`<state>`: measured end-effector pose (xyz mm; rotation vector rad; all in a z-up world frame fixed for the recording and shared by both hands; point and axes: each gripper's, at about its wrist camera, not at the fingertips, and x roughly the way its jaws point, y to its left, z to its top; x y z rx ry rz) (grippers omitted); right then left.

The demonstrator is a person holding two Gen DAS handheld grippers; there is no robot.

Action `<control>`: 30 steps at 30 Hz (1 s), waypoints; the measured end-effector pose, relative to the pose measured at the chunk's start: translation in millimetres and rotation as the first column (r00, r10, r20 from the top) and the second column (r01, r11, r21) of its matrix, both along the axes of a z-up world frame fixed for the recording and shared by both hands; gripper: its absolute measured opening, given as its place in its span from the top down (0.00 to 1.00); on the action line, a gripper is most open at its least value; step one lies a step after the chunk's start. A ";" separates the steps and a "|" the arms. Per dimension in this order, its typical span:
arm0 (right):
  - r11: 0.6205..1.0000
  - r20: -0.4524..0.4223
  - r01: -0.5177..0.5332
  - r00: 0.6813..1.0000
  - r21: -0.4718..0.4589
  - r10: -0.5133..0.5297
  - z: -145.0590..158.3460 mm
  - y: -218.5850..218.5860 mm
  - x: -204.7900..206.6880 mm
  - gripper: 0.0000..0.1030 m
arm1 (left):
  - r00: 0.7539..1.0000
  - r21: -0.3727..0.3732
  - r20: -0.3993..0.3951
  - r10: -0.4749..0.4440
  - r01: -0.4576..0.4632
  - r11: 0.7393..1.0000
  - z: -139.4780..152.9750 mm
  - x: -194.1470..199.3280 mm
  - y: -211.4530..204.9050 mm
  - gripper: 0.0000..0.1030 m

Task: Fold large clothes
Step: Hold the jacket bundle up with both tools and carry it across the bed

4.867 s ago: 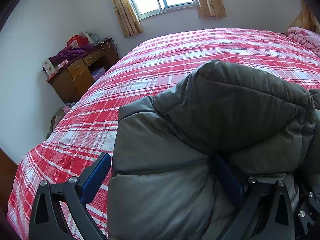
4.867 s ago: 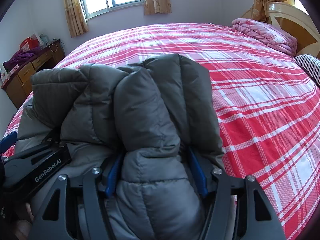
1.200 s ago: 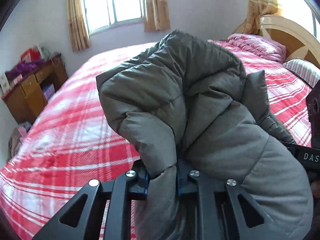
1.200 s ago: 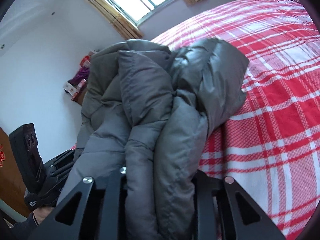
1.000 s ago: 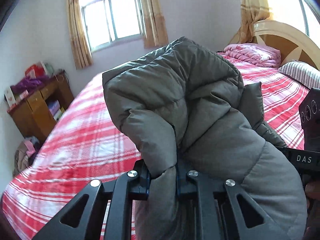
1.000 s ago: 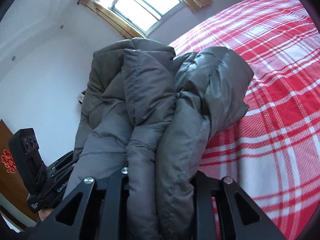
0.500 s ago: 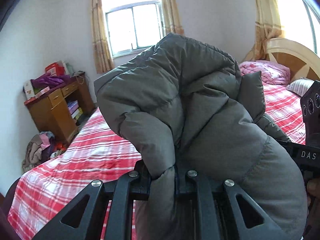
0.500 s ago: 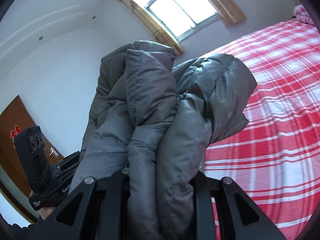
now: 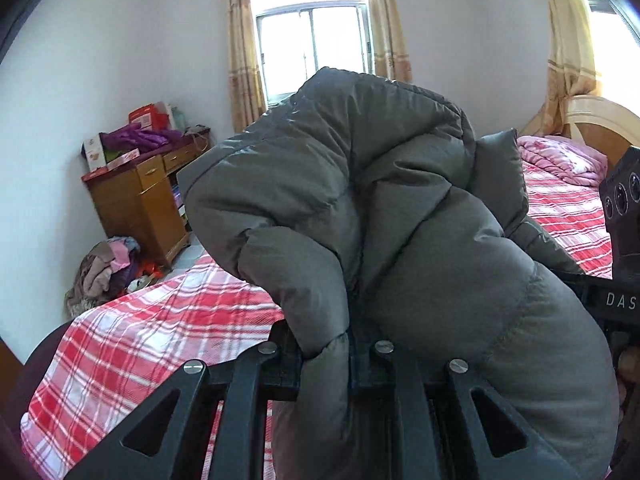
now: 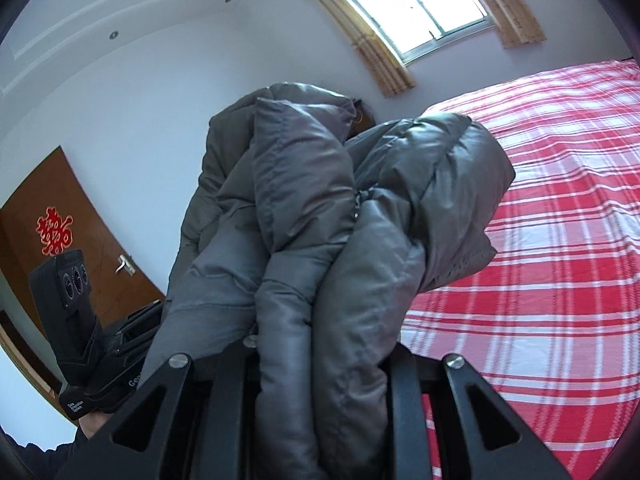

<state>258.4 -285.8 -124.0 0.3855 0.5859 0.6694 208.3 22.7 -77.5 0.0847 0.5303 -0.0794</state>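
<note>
A grey padded jacket (image 9: pixel 380 216) is bunched up and held in the air above the bed. My left gripper (image 9: pixel 326 354) is shut on a fold of it at the bottom of the left wrist view. My right gripper (image 10: pixel 320 360) is shut on another thick fold of the jacket (image 10: pixel 320 208) in the right wrist view. The jacket hides the fingertips of both grippers. The right gripper's body (image 9: pixel 620 240) shows at the right edge of the left wrist view, and the left gripper's body (image 10: pixel 76 312) shows at the left of the right wrist view.
A bed with a red and white plaid sheet (image 10: pixel 560 240) lies below; it also shows in the left wrist view (image 9: pixel 140 340). A wooden cabinet (image 9: pixel 140 200) with clutter stands by the far wall, clothes (image 9: pixel 108 264) piled beside it. A pink quilt (image 9: pixel 560 160) and headboard are at right. A brown door (image 10: pixel 60 216) is left.
Both grippers have closed on the jacket and lifted it off the bed. The views have tilted upward over the last second, showing more wall, window and door.
</note>
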 end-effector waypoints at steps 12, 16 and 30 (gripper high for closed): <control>0.996 -0.037 -0.077 0.997 -0.055 0.075 -1.6 10.4 14.3 0.78 | 0.997 -0.032 -0.037 0.069 -0.070 0.997 -16.2 -15.4 54.4 0.85; 0.993 -0.055 -0.098 0.994 -0.071 0.094 3.7 12.1 18.6 0.78 | 0.994 -0.047 -0.060 0.088 -0.090 0.995 -23.9 -13.4 69.0 0.85; 0.982 -0.126 -0.136 0.985 -0.132 0.120 -0.5 20.1 45.1 0.78 | 0.984 -0.062 -0.129 0.124 -0.133 0.989 -57.5 -8.6 106.7 0.85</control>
